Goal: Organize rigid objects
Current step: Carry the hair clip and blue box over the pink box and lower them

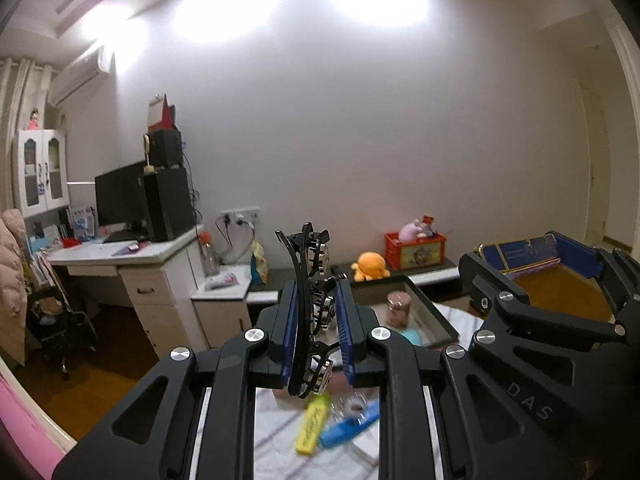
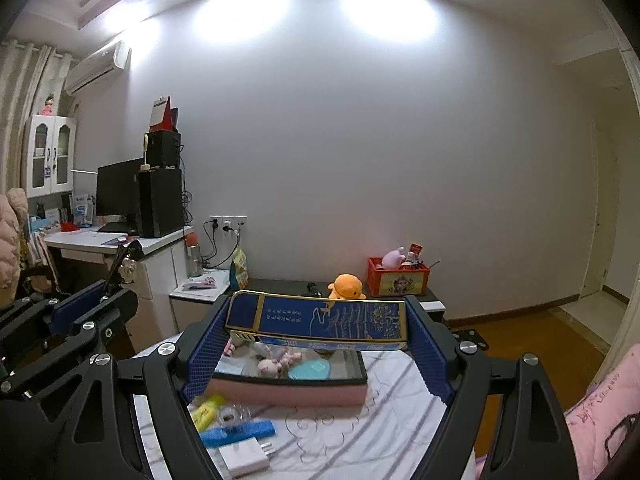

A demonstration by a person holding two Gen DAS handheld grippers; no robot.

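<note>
My left gripper [image 1: 316, 320] is clamped on a black hair clip [image 1: 310, 300], held upright; my right gripper [image 2: 316, 336] pinches a blue box [image 2: 320, 322] endwise, long axis crosswise. The open tray [image 2: 292, 378] lies just below and ahead of the box (right hand nearer), on the bed.

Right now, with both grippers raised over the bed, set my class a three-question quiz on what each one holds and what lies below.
1. True or false: the left gripper is shut on a black hair clip.
2. What does the right gripper hold? A) a white charger B) a blue and gold box C) an orange plush toy
3. Fill in: on the striped sheet, next to the blue highlighter, lies a ______ highlighter.

Key
1. True: the clip stands upright between the blue pads.
2. B: the blue and gold box spans the gap between the fingers.
3. Yellow.
</note>
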